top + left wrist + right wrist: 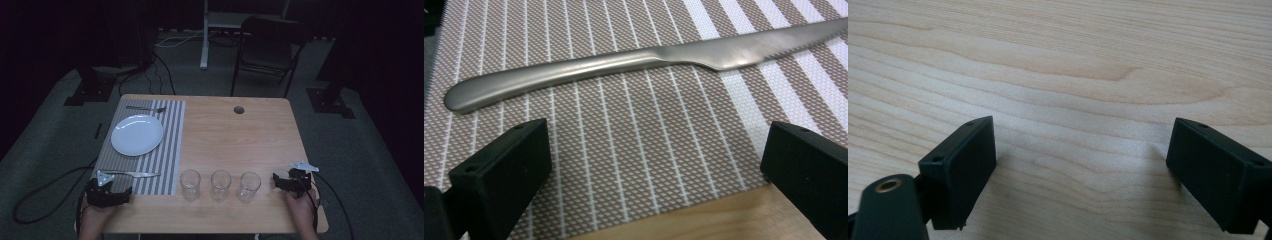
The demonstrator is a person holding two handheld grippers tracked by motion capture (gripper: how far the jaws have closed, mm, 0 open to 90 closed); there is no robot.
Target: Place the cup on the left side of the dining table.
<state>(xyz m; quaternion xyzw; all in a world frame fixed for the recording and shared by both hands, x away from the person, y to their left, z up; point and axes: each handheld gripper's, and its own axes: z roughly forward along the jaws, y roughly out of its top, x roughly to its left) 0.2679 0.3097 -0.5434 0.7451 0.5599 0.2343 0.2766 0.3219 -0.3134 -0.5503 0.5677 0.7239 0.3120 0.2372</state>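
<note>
The left gripper (654,175) has its two black fingers (504,175) spread wide with nothing between them, hovering low over the near edge of a striped placemat (624,125), where the weave gives way to bare wood. Just beyond the fingertips lies a steel table knife (624,60), flat on the mat, its rounded handle end toward the left of the left gripper view and its blade running off to the right. The fingers are close to it but not touching.

From above, the left gripper (107,192) sits at the near left corner of the table (240,135), held in the person's left hand (95,217), a cable trailing off onto the floor. The knife (132,174) lies along the mat's near edge, just ahead of it.

The right gripper (1080,170) also has its fingers (960,165) parted, empty, over plain pale wood. From above it (292,181) rests near the table's right front corner, the right hand (300,207) behind it, pointing leftward toward the glasses.

Moving outward, three clear drinking glasses stand upright in a row along the front of the table: the left glass (190,184) just beside the mat's corner, the middle glass (221,185), and the right glass (249,186) nearest the right gripper, each apart from its neighbour.

On the placemat (170,145) sits a round white plate (137,135), and beyond it, at the mat's far edge, a fork (146,108) lying sideways. A round cable hole (239,109) is cut in the far part of the tabletop. Past the table, a dark chair (267,47) stands on grey carpet.
</note>
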